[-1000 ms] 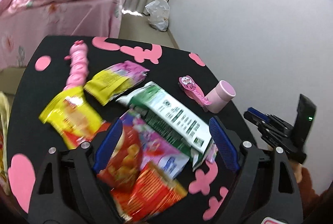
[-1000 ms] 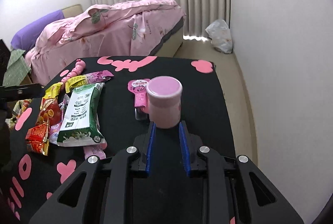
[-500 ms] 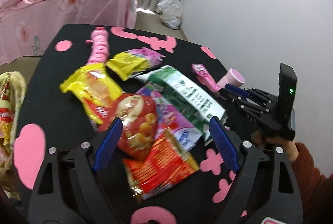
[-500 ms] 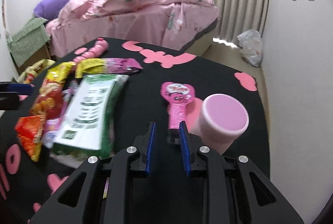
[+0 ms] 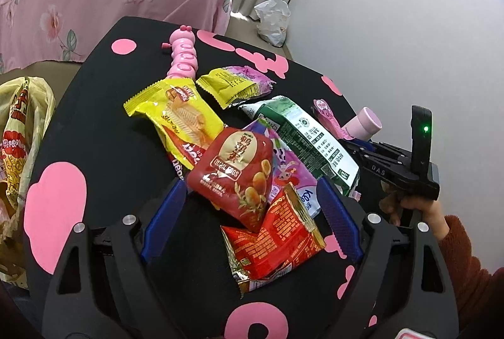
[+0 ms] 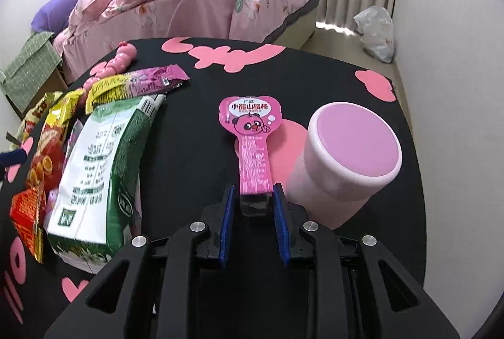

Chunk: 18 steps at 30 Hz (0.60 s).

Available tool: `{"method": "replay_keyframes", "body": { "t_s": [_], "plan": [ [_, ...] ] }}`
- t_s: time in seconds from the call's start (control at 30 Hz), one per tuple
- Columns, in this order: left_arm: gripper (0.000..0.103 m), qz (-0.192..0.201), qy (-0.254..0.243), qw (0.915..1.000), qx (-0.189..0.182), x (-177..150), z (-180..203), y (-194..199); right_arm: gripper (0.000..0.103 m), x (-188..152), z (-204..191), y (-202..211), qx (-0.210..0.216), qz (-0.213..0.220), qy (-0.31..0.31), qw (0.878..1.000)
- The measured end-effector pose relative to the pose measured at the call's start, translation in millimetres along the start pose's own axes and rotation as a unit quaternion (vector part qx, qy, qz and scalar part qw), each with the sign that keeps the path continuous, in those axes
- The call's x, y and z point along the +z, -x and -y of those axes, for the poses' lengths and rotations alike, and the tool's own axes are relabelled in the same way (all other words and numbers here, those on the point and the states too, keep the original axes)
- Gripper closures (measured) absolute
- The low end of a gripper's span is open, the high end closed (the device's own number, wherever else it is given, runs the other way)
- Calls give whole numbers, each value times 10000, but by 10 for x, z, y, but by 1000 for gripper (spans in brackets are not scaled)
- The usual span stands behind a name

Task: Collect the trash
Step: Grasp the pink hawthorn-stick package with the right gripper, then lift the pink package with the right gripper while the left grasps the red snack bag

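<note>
Wrappers (image 5: 239, 156) lie heaped at centre frame on the black table (image 5: 104, 131) in the left wrist view, where the left gripper (image 5: 249, 216) spreads its jaws wide around a red snack packet (image 5: 236, 172) without pressing it. In the right wrist view, the right gripper (image 6: 253, 197) stands narrowly parted beside the pink lollipop wrapper's (image 6: 252, 134) tail; contact unclear. A pink cup (image 6: 343, 159) lies right.

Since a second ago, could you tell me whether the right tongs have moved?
Yes. The right tongs shifted left of the pink cup, which they faced before, and now straddle the pink lollipop wrapper.
</note>
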<state>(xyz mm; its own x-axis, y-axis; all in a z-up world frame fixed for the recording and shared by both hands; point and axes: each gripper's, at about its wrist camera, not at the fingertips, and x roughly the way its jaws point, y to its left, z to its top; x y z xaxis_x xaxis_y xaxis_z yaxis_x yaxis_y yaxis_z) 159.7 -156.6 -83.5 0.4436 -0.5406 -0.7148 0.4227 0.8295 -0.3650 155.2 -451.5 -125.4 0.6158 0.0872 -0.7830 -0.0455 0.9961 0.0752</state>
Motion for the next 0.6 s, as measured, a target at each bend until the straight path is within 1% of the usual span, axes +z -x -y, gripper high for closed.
{"method": "replay_keyframes", "body": {
  "t_s": [0.23, 0.27, 0.33, 0.47, 0.6],
  "plan": [
    [22, 7, -6, 10000, 0, -11, -33, 26, 79, 61, -44, -47, 45, -11, -98, 9999],
    [22, 2, -8, 10000, 6, -17, -39, 30, 84, 61, -46, -45, 84, -9, -107, 9999],
    [22, -14, -17, 10000, 11, -34, -52, 43, 84, 33, -70, -21, 315, 15, -110, 9994],
    [22, -76, -41, 10000, 28, -68, -79, 56, 84, -107, -192, 95, 460, -4, 105, 9989],
    [22, -151, -124, 9998, -15, -130, -98, 90, 84, -408, -281, 363, 616, -104, 156, 9979]
  ]
}}
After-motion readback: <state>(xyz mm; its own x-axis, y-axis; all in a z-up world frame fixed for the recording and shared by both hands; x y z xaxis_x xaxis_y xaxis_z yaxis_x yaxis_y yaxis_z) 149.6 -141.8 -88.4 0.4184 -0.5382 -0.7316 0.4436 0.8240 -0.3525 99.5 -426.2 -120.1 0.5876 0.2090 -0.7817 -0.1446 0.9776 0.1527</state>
